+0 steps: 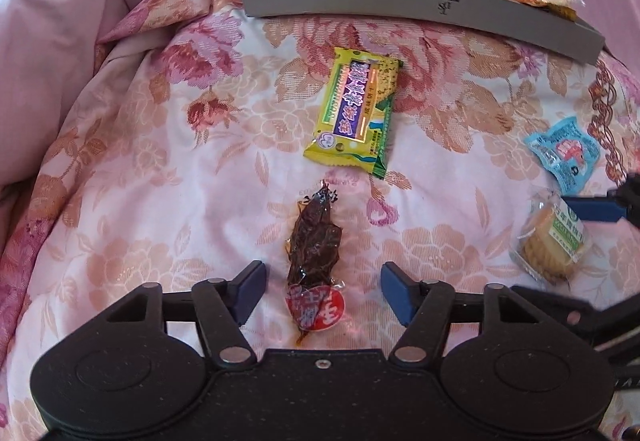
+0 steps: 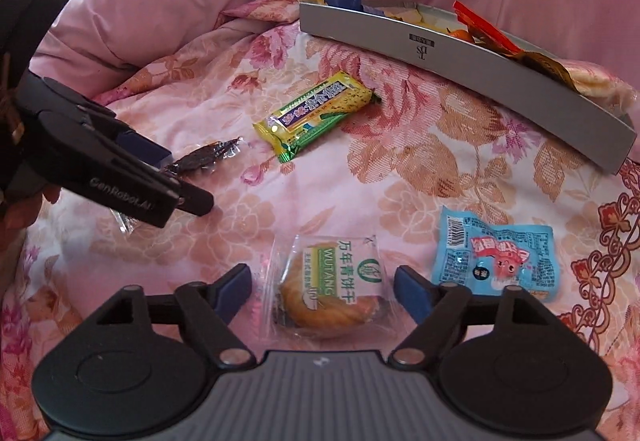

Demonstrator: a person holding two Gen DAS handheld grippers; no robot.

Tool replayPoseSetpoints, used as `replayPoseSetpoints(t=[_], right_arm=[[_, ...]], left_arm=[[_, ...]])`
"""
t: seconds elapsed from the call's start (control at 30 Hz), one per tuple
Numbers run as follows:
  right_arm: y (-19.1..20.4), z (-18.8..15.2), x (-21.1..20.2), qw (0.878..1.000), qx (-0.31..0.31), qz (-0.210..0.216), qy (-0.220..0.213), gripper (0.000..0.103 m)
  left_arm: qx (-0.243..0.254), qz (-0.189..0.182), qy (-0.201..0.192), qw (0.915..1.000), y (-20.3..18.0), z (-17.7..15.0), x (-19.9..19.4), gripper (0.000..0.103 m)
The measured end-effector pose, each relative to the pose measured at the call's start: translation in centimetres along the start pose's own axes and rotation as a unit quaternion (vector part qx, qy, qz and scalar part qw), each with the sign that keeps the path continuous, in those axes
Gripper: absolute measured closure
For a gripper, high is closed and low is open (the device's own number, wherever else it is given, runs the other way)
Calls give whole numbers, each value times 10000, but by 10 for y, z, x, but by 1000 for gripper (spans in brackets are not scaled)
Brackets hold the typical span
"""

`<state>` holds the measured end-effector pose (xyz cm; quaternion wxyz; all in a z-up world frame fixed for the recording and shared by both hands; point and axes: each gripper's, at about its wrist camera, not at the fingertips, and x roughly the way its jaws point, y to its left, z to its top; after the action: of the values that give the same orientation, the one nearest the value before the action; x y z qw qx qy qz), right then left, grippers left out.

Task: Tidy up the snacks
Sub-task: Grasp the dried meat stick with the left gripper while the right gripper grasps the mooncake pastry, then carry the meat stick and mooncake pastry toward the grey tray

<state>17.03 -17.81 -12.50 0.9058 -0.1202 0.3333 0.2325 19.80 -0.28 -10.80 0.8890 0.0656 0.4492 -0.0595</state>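
On the bed with the pink flowery blanket (image 1: 168,145), four small snacks are lying loose. Near the far edge, a long grey cardboard box (image 1: 420,7) is sitting with bright wrappers already poking out of it.

Just in front of the box, a yellow and green cracker packet (image 1: 352,113) is lying flat. Below it, a clear packet of dark brown dried meat with a red round label (image 1: 314,253) is lying between the blue pads of the left gripper (image 1: 322,291). Its jaws are standing open on each side of the packet, and the pads are not touching it.

Off to the right, a clear packet with a round golden biscuit and a green and white label (image 2: 332,293) is lying between the pads of the right gripper (image 2: 324,295). Those jaws are standing wide open too, with space on both sides of the biscuit packet.

Beside the biscuit, a light blue crinkly packet with a pink cartoon (image 2: 496,257) is resting on the blanket.
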Motion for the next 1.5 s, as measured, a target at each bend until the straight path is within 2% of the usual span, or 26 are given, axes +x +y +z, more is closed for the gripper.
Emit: replayPoseSetpoints(t=[0.1, 0.23, 0.33, 0.57, 0.63, 0.73, 0.87, 0.97, 1.2, 1.5], right_arm=[[-2, -5, 1, 9999, 138, 39, -77, 19], [-3, -6, -3, 9994, 296, 102, -114, 33], [1, -7, -5, 9995, 292, 86, -118, 37], [3, -8, -7, 9995, 300, 60, -126, 40], [4, -8, -8, 9996, 270, 21, -124, 46], [7, -8, -11, 9995, 295, -1, -106, 47], [15, -10, -21, 9996, 182, -150, -167, 48], [21, -10, -33, 9991, 87, -302, -296, 48], [24, -14, -60, 9966, 77, -608, -543, 48], [20, -9, -76, 9908, 84, -868, -1037, 48]], left_arm=[[4, 8, -25, 10000, -2, -1, -1, 53], [1, -243, -14, 9997, -10, -4, -5, 53], [37, -392, -2, 9992, -18, -5, -7, 53], [54, -377, 16, 9993, -20, -3, -2, 53], [15, -378, 16, 9993, -21, -3, -4, 53], [-206, -508, 79, 9985, -19, -4, -8, 54], [-704, -944, 185, 9929, -18, -8, -18, 55], [-741, -1016, 192, 9919, -23, -12, -27, 55], [-834, -1029, -26, 9912, -29, -15, -47, 55], [-1119, -797, -711, 9880, -31, -7, -75, 55]])
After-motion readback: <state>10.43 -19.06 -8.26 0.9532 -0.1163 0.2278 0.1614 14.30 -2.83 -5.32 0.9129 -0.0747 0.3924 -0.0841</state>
